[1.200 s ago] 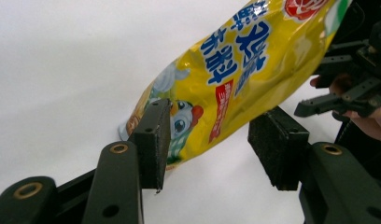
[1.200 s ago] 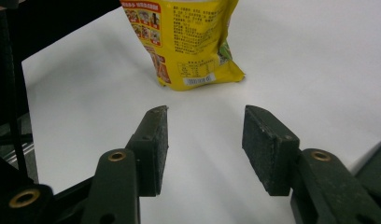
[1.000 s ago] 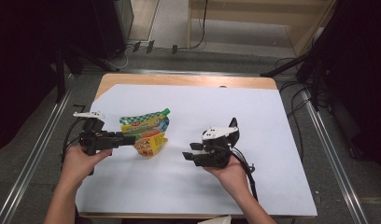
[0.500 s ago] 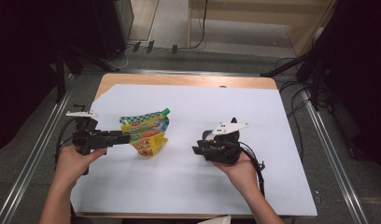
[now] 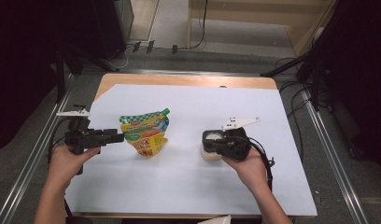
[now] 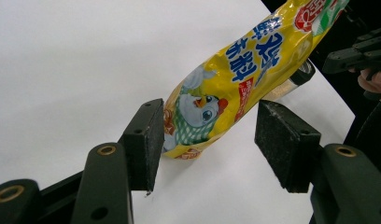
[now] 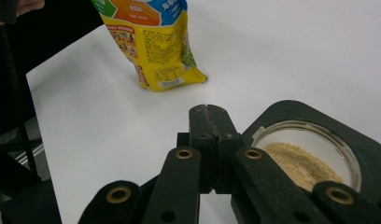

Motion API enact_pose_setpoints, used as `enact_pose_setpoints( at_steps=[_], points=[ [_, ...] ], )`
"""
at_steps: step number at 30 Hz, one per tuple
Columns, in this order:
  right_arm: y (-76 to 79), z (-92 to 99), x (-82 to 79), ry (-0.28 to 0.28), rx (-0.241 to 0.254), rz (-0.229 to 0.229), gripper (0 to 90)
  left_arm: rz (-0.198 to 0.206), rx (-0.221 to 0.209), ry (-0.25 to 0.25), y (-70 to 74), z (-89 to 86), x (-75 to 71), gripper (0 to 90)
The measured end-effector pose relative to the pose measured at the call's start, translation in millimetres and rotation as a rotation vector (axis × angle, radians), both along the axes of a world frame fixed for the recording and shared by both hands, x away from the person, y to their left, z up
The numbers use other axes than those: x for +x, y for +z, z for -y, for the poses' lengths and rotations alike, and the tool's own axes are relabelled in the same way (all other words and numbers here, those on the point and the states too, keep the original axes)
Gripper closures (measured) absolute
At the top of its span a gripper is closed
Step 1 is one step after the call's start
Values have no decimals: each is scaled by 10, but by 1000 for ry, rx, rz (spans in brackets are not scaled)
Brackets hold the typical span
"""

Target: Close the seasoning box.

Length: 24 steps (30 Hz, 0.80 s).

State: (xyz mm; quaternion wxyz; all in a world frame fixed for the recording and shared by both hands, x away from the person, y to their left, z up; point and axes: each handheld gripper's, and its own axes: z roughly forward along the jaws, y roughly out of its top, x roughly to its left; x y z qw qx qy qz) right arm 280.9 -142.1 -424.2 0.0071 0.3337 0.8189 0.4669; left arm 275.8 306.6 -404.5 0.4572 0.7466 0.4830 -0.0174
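High view puts the yellow seasoning pouch [image 5: 145,134] standing at about 9 o'clock from the sheet's centre, with the left gripper [image 5: 117,137] just at its 9 o'clock side, jaws parted with the pouch's lower end between them, pads not pressing. The right gripper [image 7: 208,122] has just closed, pinched together on nothing, beside a black-lidded jar [image 7: 314,161] of tan powder at 3 o'clock.

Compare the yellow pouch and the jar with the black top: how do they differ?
The yellow pouch is a soft printed bag with a green cap; the jar is rigid and clear under a black top, with tan powder inside. The pouch stands between the open left tongs; the jar sits beside the shut right tongs, outside their grip. Both rest on the white sheet.
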Motion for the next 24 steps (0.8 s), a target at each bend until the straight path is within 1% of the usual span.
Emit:
enact_pose_setpoints(
  at_steps=[1, 4, 7, 9, 12, 14, 16, 18, 24],
  points=[
    [12, 18, 6, -2, 1, 1, 900, 0, -3, 3, 0, -8, -1, 432],
    [55, 80, 17, -12, -12, 14, 900, 2, 7, 9, 5, -30, -8, 433],
    [91, 152, 33, -22, -7, 12, 900, 1, 8, 29, 4, -66, -7, 438],
    [109, 199, 46, -29, -6, 9, 900, -6, 17, 38, -5, -75, -1, 439],
    [139, 263, 64, -30, 4, 5, 900, -5, 23, 37, -21, -62, 11, 438],
    [167, 284, 63, -30, 3, 4, 900, -2, 32, 33, -33, -48, 20, 437],
    [197, 304, 61, -34, -3, 10, 900, -8, 40, 30, -50, -32, 30, 435],
    [229, 338, 63, -36, 9, 9, 900, -11, 50, 28, -63, -24, 36, 435],
    [355, 488, 58, -62, 26, 25, 900, -18, 52, 35, -102, -19, 57, 427]
  ],
)
